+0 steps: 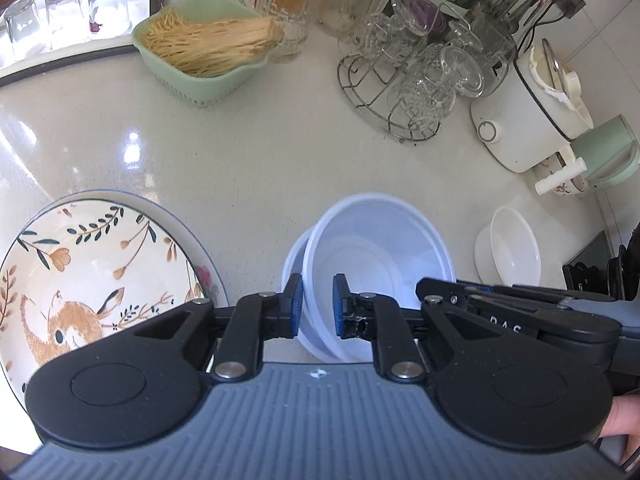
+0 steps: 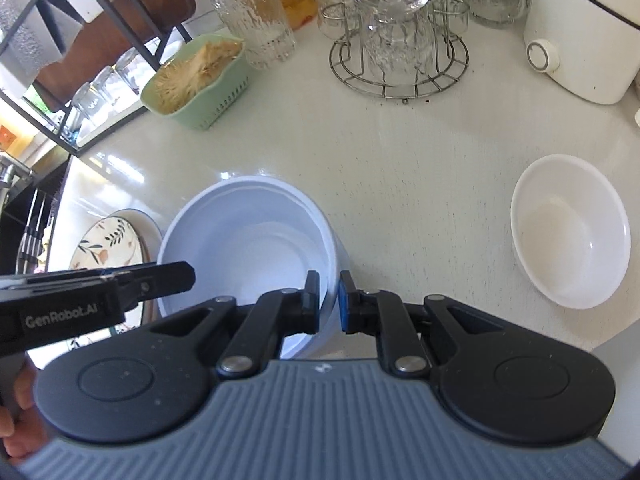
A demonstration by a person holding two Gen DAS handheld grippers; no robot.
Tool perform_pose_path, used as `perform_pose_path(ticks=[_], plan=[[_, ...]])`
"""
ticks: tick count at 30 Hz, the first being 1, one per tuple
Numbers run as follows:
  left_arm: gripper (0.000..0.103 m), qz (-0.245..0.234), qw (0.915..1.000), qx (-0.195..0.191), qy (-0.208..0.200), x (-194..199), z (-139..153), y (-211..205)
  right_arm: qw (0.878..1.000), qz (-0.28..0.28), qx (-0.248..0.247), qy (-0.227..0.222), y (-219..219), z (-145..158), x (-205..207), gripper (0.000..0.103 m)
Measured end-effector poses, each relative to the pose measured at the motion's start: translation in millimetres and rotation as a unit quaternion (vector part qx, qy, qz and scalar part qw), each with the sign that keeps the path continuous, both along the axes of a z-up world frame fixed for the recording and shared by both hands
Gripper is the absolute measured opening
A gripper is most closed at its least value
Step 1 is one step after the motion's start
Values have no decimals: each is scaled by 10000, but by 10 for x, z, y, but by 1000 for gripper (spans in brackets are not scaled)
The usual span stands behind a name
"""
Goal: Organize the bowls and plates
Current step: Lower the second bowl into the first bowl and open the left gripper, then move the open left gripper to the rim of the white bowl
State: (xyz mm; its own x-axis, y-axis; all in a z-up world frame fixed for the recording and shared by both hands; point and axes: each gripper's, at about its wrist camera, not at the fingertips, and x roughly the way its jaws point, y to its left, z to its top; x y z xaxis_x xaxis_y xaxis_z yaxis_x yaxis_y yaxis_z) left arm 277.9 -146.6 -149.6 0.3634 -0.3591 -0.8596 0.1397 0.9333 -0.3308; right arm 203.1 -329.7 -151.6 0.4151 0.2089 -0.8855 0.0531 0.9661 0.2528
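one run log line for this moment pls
left gripper: fingers straddle bowl stack rim | right gripper: same, opposite rim | white bowl: apart

Both tongs look alike. The left tongs (image 1: 317,306) and right tongs (image 2: 329,304) have matte black linkage arms with silver rivets, blue pads on the fingertips, two round black discs, and a grey ribbed base plate. White "GenRobot.AI" lettering marks the left unit's side. Bare skin of the person's fingers (image 1: 624,420) shows at the frame edges.
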Motion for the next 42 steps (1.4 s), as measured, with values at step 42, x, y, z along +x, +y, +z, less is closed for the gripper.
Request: perform_pose_path(ticks=[42], plan=[[38,-294,9872,-203,-1554,-99,1094,-401,9717,-766,-277,-2215,-484,1121,-386,39]])
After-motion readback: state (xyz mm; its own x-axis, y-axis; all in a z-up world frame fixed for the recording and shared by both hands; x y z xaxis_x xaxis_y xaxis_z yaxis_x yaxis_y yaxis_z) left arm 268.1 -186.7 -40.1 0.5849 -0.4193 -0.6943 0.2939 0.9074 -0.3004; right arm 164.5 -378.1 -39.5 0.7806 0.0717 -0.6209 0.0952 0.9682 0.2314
